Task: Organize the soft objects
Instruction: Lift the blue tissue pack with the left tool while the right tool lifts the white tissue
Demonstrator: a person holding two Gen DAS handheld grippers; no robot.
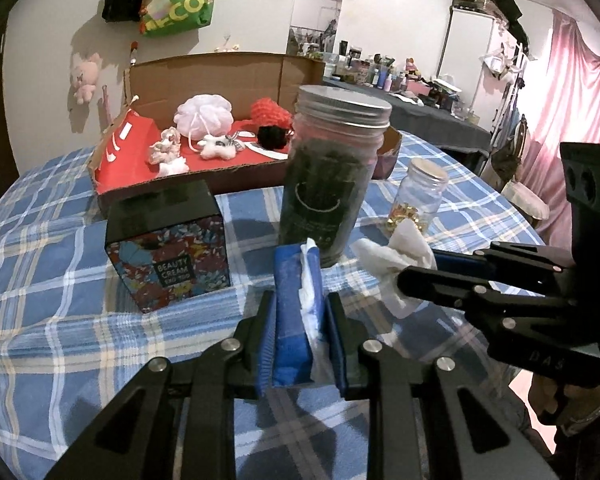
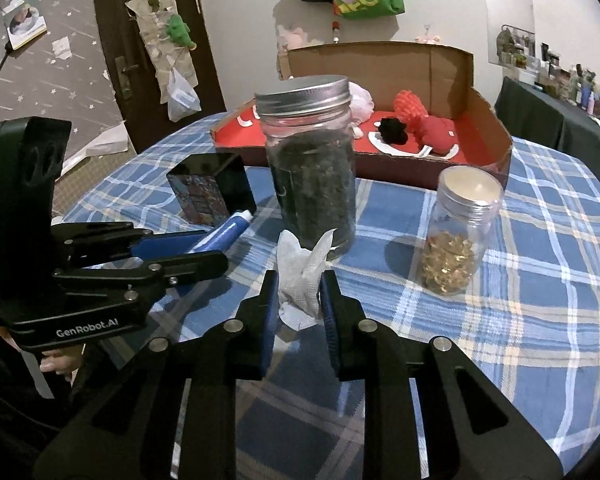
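Your left gripper [image 1: 300,320] is clamped on a blue tissue pack [image 1: 294,308], white tissue poking from its top slit, held just above the blue plaid tablecloth [image 1: 60,240]. Your right gripper [image 2: 296,300] pinches a crumpled white tissue [image 2: 302,280] between its pads, right beside the pack. Just beyond both stands a tall glass jar [image 2: 310,168] with a metal lid and dark contents; to its right is a smaller jar [image 2: 458,232] holding gold pieces, to its left a Beauty Cream box [image 1: 168,248]. Farther back, the red-lined cardboard box [image 1: 204,176] holds a white bath pouf [image 1: 203,114], a small white plush [image 1: 218,146], a black pom-pom [image 1: 274,136] and a red knitted item [image 1: 270,110].
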